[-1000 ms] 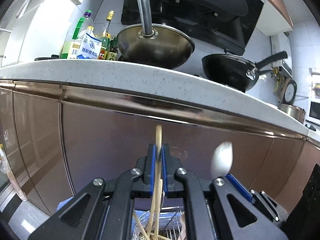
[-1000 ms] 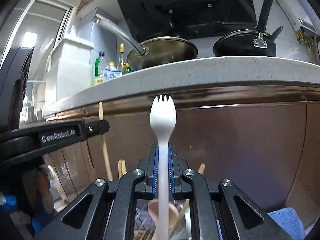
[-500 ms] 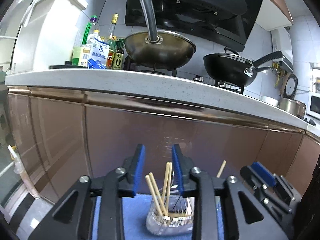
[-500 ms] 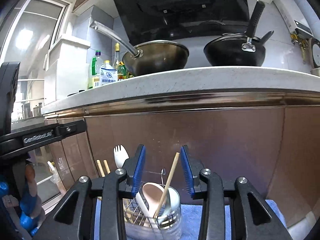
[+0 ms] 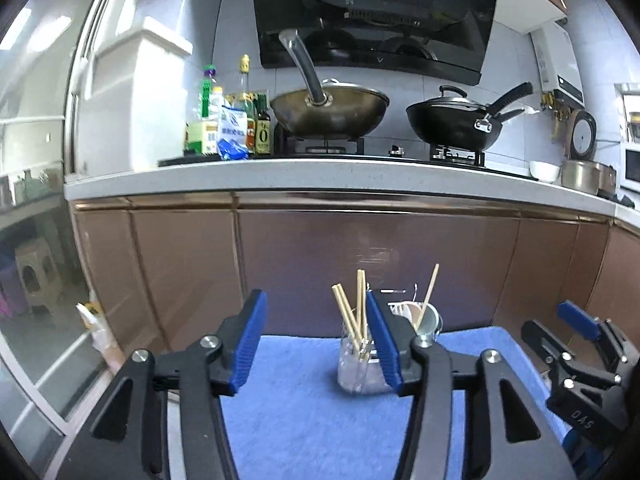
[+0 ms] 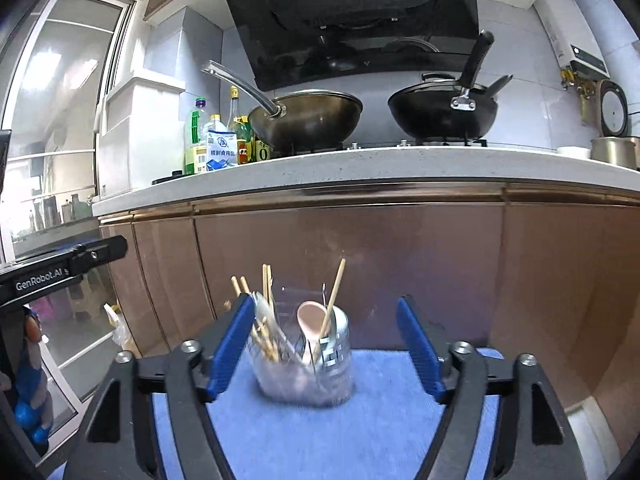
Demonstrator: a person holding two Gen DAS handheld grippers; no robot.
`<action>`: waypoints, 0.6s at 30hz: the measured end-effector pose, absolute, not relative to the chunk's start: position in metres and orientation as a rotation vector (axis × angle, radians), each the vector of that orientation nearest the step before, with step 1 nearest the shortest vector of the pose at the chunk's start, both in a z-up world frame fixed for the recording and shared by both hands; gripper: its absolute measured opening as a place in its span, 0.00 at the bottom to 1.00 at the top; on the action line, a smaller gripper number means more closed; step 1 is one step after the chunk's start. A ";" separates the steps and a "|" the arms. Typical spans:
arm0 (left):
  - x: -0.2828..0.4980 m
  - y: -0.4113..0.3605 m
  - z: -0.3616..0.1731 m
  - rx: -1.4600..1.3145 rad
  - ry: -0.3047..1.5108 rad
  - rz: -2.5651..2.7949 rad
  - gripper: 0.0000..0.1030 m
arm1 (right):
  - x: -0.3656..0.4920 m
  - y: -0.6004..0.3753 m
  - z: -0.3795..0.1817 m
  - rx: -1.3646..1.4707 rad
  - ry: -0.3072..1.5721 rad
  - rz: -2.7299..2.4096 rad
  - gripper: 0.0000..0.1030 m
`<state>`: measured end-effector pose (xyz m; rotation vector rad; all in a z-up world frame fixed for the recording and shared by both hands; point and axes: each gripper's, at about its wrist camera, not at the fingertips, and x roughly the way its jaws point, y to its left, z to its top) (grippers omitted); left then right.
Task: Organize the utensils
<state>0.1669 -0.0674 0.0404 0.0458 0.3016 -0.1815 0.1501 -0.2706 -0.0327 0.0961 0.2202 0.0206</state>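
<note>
Utensils stand in two holders on a blue cloth [image 6: 304, 436] in front of brown cabinet doors [image 6: 400, 264]. Wooden chopsticks [image 6: 262, 330] lean in a clear cup [image 6: 276, 376]; touching it on the right, a metal holder [image 6: 334, 354] carries a pale spoon [image 6: 310, 316] and a single chopstick [image 6: 334, 296] tilted to the right. A white handle lies slanted among the chopsticks in the cup.

Left gripper [image 5: 316, 340]: jaws have just been opening and stand apart, nothing between the blue pads; the cup [image 5: 358, 368] shows partly behind its right finger. Right gripper [image 6: 326, 348]: jaws have just been opening and stand wide, framing both holders, pads not touching them. It also appears at the right edge of the left wrist view [image 5: 580, 344].

Above, a white counter [image 6: 360, 172] bears a brass-coloured wok [image 6: 308, 120], a black lidded pan [image 6: 442, 114] and bottles [image 6: 218, 140].
</note>
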 end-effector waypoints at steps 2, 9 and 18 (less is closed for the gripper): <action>0.152 -0.065 0.043 0.060 0.291 -0.176 0.50 | 0.131 -0.270 -0.030 0.095 0.222 0.013 0.82; 0.099 -0.052 0.054 0.081 0.233 -0.133 0.56 | 0.080 -0.265 -0.021 0.076 0.231 0.005 0.91; 0.058 -0.041 0.063 0.094 0.195 -0.108 0.64 | 0.032 -0.257 -0.014 0.024 0.207 -0.008 1.00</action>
